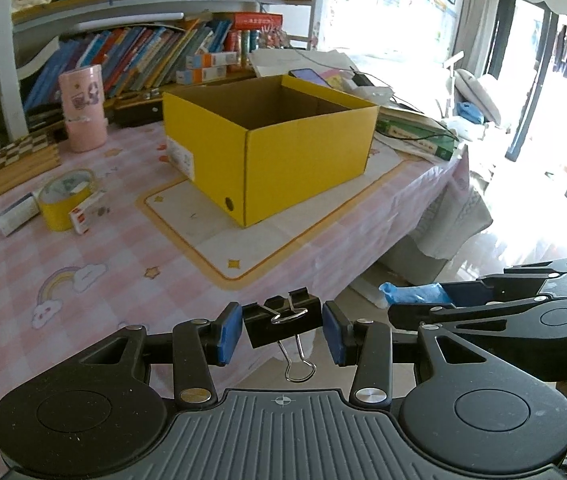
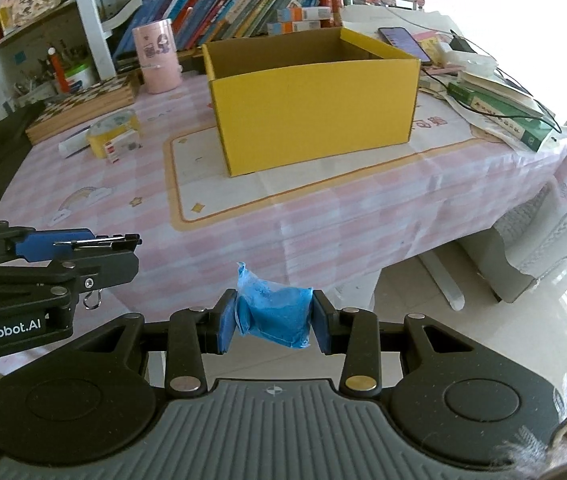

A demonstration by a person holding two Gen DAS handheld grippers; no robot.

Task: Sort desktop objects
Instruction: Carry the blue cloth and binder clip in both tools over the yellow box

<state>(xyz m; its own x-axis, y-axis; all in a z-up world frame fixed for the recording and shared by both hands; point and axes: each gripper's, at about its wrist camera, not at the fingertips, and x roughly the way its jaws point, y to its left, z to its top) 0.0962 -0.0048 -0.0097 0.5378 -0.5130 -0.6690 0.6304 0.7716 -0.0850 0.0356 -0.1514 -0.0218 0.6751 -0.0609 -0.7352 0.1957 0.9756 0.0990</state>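
Observation:
My left gripper (image 1: 282, 326) is shut on a black binder clip (image 1: 283, 320) with silver wire handles, held off the table's front edge. My right gripper (image 2: 273, 320) is shut on a crumpled blue packet (image 2: 273, 314), also in front of the table. The right gripper shows in the left wrist view (image 1: 443, 300), and the left gripper shows in the right wrist view (image 2: 115, 248). An open, empty-looking yellow cardboard box (image 1: 271, 136) (image 2: 311, 96) stands on a cream mat in the middle of the table. A yellow tape roll (image 1: 65, 198) (image 2: 113, 132) lies with small white boxes at the left.
A pink cylinder container (image 1: 83, 108) (image 2: 157, 56) stands behind the tape. A checkered board (image 1: 7, 164) lies at far left. Books fill the shelf (image 1: 143, 52) behind. A phone (image 2: 403, 42), cables and a green book (image 2: 499, 114) lie right of the box. The pink checked tablecloth (image 2: 323, 232) hangs over the front edge.

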